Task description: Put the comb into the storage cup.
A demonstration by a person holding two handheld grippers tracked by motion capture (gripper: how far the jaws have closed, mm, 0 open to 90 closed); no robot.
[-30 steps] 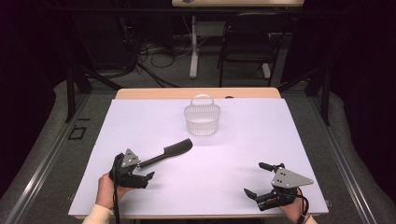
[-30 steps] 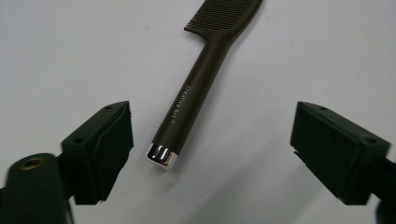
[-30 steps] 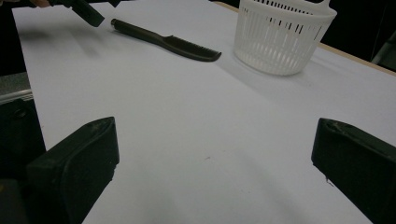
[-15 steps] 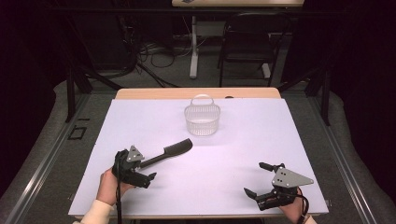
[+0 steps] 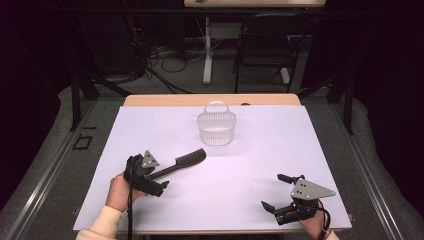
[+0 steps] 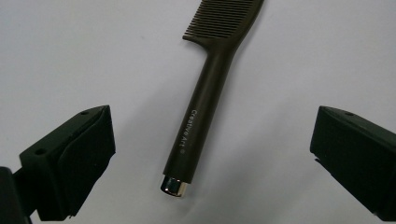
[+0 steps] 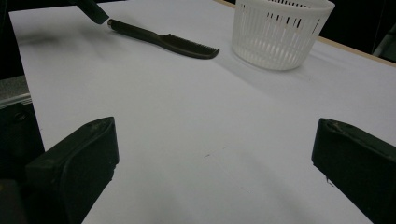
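Left hand-held gripper (image 5: 156, 185) sits near the table's (image 5: 250, 150) front-left corner, jaws spread wide and empty; the right hand-held gripper (image 5: 280, 192), near the front-right corner, is likewise released. Between the left jaws lies the long dark plastic comb (image 6: 201, 107), flat on the table, its capped handle end nearest and its teeth pointing toward the white slotted plastic basket (image 5: 216, 127) toward the far edge. It looks light, stiff and rather slick; the handle's middle seems the surest hold.

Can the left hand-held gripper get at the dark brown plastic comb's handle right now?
Probably yes: the left hand-held gripper is open, the dark brown plastic comb lying between its jaws, untouched.
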